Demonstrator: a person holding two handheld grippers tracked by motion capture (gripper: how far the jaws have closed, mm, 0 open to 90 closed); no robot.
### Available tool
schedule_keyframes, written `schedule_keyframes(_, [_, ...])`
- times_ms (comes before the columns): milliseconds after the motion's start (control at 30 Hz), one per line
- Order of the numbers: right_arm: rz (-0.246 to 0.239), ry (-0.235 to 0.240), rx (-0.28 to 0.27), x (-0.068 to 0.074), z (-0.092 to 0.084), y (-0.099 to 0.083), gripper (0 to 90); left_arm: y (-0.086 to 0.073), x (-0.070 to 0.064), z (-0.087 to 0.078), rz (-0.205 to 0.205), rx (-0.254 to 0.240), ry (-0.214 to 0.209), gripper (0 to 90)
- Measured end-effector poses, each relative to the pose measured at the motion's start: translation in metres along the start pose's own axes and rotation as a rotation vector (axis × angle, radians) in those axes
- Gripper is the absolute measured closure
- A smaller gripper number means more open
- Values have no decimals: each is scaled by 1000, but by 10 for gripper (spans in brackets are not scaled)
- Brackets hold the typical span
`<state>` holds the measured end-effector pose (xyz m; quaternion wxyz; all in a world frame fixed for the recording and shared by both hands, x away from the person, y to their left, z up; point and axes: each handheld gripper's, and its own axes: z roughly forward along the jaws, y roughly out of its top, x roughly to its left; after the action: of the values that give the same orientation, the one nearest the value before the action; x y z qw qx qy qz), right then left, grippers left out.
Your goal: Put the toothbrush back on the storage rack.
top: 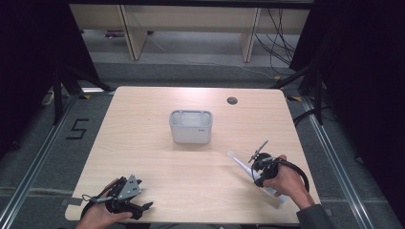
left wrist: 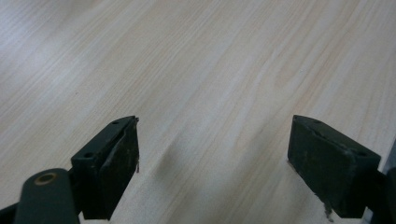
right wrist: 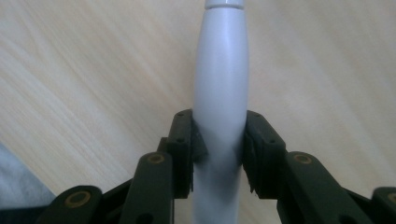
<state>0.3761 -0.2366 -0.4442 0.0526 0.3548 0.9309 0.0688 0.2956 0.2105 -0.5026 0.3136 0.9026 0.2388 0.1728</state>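
Toothbrush [right wrist: 220, 84] lies low over the surface [top: 191, 167], clamped in the right hand-held gripper [right wrist: 219, 140]; left hand-held gripper [left wrist: 212, 158] rests released. Smooth handle could slip sideways before reaching the bin [top: 191, 127].

Even, soft overhead light falls on the pale tabletop [top: 191, 162] in the high view, while the left and right edges of the frame sink into near-black. Shadows are faint and short. The high view is slightly soft, with mild bending at the borders. In the left gripper view the wood grain blurs toward the upper left. In the right gripper view a white handle [right wrist: 220, 93] shows gentle sheen, sharp at centre.
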Motion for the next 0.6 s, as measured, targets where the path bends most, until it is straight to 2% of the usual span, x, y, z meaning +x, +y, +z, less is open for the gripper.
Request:
schedule_keyframes(100, [27, 4, -74, -2, -15, -1, 669, 0, -1, 0, -14, -10, -4, 163])
schedule_keyframes(167, [29, 5, -116, -6, -23, 0, 669, 0, 0, 0, -3, -2, 0, 163])
schedule_keyframes(233, [65, -6, -179, -9, -33, 0, 669, 0, -1, 0, -7, -9, 1, 163])
schedule_keyframes(333, [52, 1, -219, -12, -37, 2, 669, 0, -1, 0, -15, -8, -3, 163])
schedule_keyframes(367, [118, 10, -264, -14, -41, 3, 669, 0, 0, 0, 1, 0, 2, 163])
schedule_keyframes(400, [118, 10, -264, -14, -41, 3, 669, 0, 0, 0, 2, -1, 3, 163])
schedule_keyframes(433, [118, 28, -293, -15, -42, 5, 669, 0, -1, 0, -9, -11, 3, 163])
schedule_keyframes(467, [105, 6, -321, -18, -43, 6, 669, 0, -1, 0, -15, -13, -3, 163])
schedule_keyframes(500, [125, 11, -333, -18, -44, 8, 669, 0, -1, 0, -12, -11, -1, 163])
schedule_keyframes(567, [115, 10, -379, -23, -45, 11, 669, 0, 0, 0, -1, -4, 3, 163])
schedule_keyframes(600, [142, 5, -434, -26, -47, 15, 669, 0, 0, 0, -9, -13, 2, 163])
